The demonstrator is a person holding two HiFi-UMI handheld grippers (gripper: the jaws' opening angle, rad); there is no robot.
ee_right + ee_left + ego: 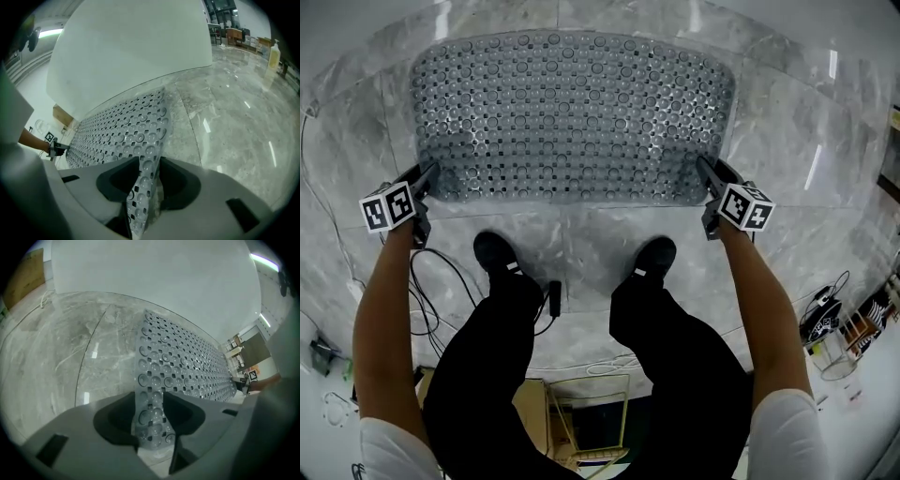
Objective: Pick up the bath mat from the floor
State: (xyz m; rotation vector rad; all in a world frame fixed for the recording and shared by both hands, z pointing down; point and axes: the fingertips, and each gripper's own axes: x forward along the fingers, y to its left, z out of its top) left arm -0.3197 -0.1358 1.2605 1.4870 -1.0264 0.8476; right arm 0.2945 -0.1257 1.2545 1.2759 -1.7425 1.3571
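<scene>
The grey bath mat (572, 112), studded with bubbles and holes, lies flat on the marble floor ahead of my feet. My left gripper (429, 173) is down at its near left corner and my right gripper (708, 169) at its near right corner. In the left gripper view a strip of the mat (187, 366) slants up through the gap in my left gripper (152, 401), with dark space beside it. The right gripper view shows the mat (122, 131) curling through a narrower gap in my right gripper (147, 164). Both grippers' jaws stand apart around the mat's edge.
My two black shoes (495, 251) (654, 255) stand just behind the mat's near edge. Black cables (431, 300) trail on the floor at my left. A wire rack (830, 352) sits at the right. A white wall (154, 282) rises beyond the mat.
</scene>
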